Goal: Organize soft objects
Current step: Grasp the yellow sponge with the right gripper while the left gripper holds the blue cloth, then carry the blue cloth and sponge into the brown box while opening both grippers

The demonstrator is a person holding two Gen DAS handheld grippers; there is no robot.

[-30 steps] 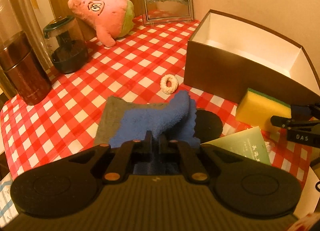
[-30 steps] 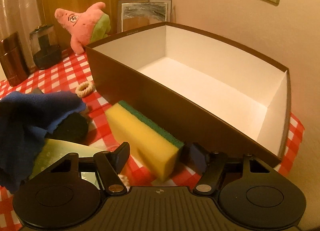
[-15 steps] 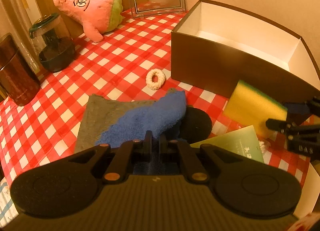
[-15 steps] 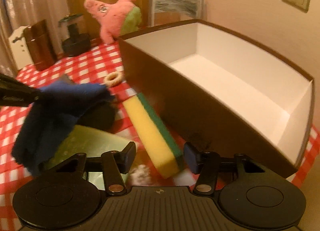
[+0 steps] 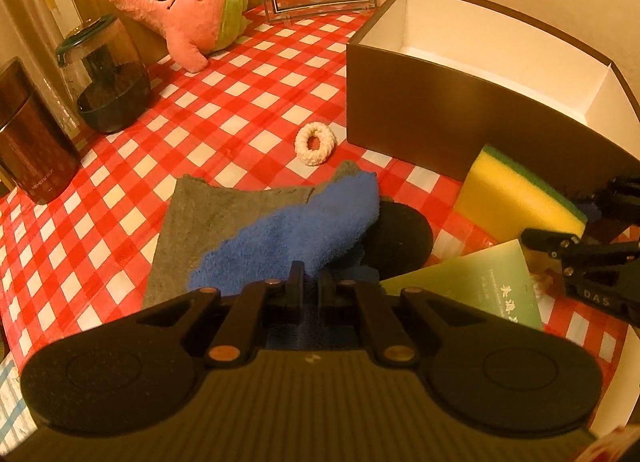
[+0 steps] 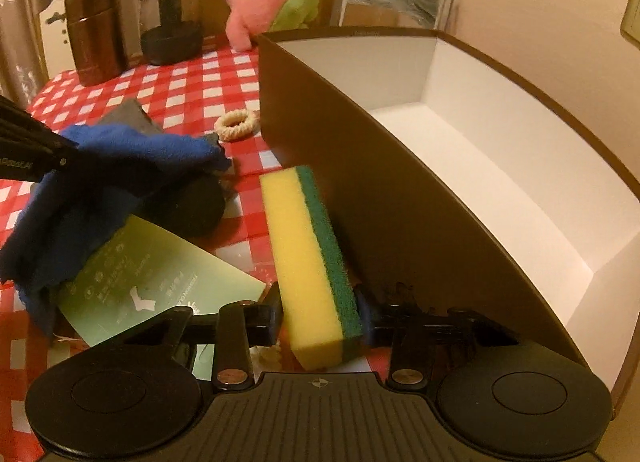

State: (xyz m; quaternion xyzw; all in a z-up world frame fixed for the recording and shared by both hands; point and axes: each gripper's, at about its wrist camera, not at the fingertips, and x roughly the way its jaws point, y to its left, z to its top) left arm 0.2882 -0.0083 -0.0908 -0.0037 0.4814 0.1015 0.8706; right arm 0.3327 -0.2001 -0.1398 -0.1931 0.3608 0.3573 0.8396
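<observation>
Left gripper (image 5: 308, 282) is pinching one end of the blue fleece cloth (image 5: 304, 234), jaws nearly together on the fabric. The cloth is hanging limp, its free end drooping over the grey towel (image 5: 212, 222) and the black round pad (image 5: 400, 234). Judging it light and floppy: an edge pinch holds, but the loose end will trail and could snag the box rim.

Right gripper (image 6: 320, 312) is clamping the yellow-and-green sponge (image 6: 308, 246) across its thickness at the near end, one pad on the yellow foam, the other on the green scour face. The sponge is lying beside the outer wall of the open brown box (image 6: 400, 198), its far end low over the checked tablecloth (image 5: 240, 102). Judging it light, springy and compressible; a grip nearer the middle would flex less.

Box interior is showing white and bare. White scrunchie (image 5: 315, 143), pink starfish plush (image 5: 188, 10) and the green packet (image 6: 156, 274) are lying outside the box.
</observation>
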